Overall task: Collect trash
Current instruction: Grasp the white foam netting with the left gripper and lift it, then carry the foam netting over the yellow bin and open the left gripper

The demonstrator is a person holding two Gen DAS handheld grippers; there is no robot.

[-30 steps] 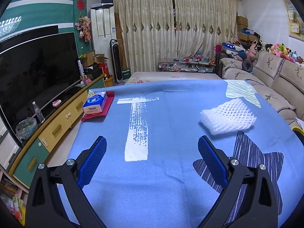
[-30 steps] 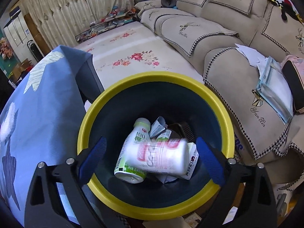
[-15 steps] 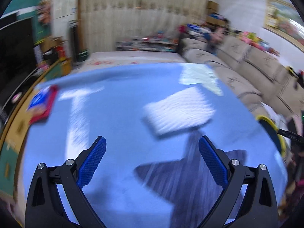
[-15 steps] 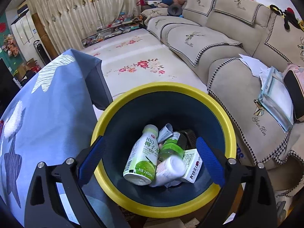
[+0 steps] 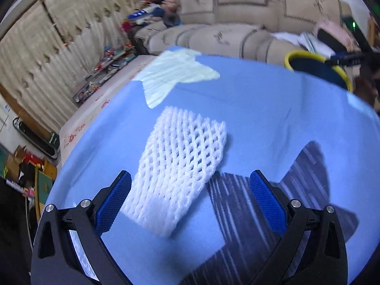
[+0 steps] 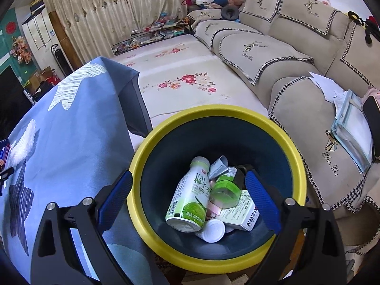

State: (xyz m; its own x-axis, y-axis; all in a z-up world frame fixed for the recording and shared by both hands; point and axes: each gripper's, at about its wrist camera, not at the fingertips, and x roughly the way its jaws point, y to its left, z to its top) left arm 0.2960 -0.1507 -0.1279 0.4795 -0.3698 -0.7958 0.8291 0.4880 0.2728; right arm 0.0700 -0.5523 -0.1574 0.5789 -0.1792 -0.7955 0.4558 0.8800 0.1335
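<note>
Fingers point(image 5: 114, 197) spread wide, framing white, diamond-holed foam net point(image 5: 180, 166) lying flat.

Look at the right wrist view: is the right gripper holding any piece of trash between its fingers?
No. The right gripper hangs open and empty over the yellow-rimmed bin, while the bottles lie loose at the bin's bottom.

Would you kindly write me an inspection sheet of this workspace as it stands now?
Surface: blue tablecloth with star prints.
Job's things: white foam net lying flat on the cloth; yellow-rimmed bin beside the table holds a green-label bottle, a carton and other trash.
Clutter: nothing seen on the cloth near the net.
Grippers: left gripper open, over the net's near end; right gripper open, empty, above the bin.
Cables: nothing seen.
Surroundings: beige sofa, curtains, floral rug.
</note>
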